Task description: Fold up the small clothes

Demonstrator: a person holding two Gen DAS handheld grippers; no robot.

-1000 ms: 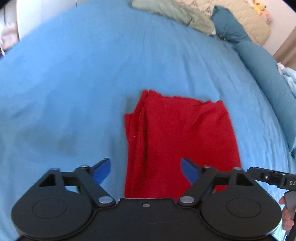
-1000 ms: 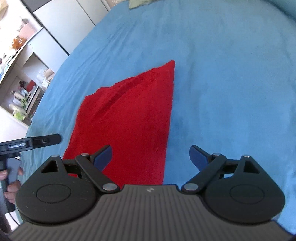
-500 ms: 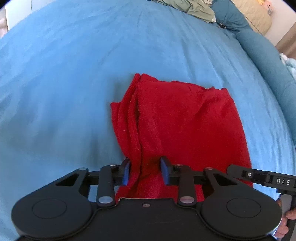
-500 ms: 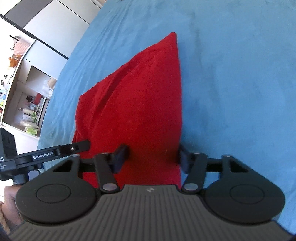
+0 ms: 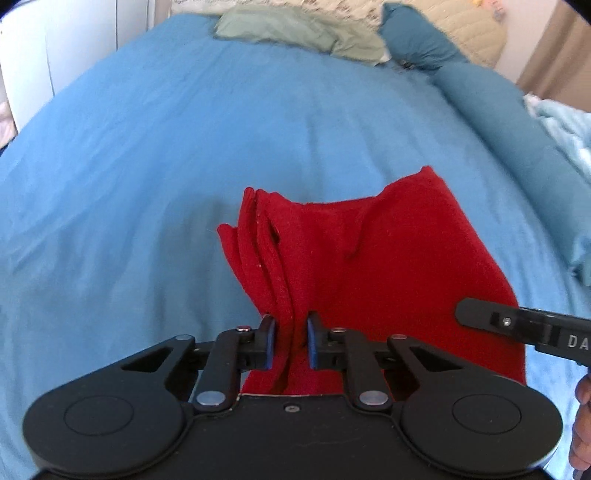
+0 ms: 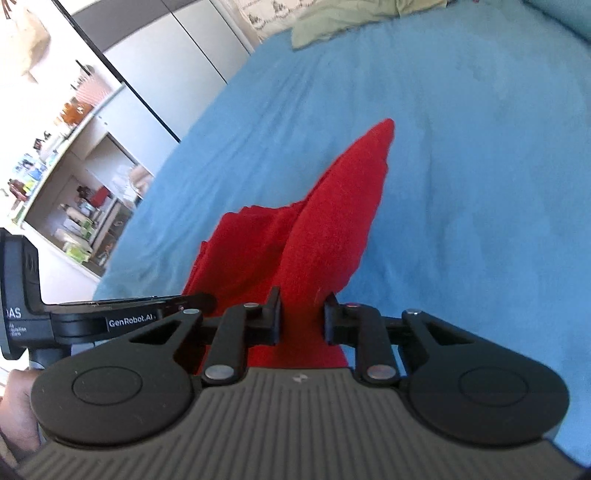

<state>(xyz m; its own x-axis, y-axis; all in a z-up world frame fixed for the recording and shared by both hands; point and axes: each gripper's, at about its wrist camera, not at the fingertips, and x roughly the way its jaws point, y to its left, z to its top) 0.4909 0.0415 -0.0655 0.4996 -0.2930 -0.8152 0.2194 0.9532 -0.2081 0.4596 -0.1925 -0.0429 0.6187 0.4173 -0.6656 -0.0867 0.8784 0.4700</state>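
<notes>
A folded red cloth (image 5: 369, 258) lies on the blue bed sheet (image 5: 184, 147). My left gripper (image 5: 290, 338) is shut on the near left edge of the red cloth, with layered folds bunched between its fingers. My right gripper (image 6: 303, 314) is shut on the near right edge of the red cloth (image 6: 332, 221). The near end of the cloth is lifted off the sheet; its far end still rests on the bed. Each gripper shows at the side of the other's view.
A pale green garment (image 5: 295, 33) lies at the far end of the bed, with teal pillows (image 5: 480, 81) at the far right. A light blue blanket (image 5: 565, 122) is at the right. Shelves and cupboards (image 6: 74, 166) stand left of the bed.
Both grippers went from open above the cloth to shut on its near edge. They have lifted that edge, and the cloth now bunches and rises toward the grippers.
</notes>
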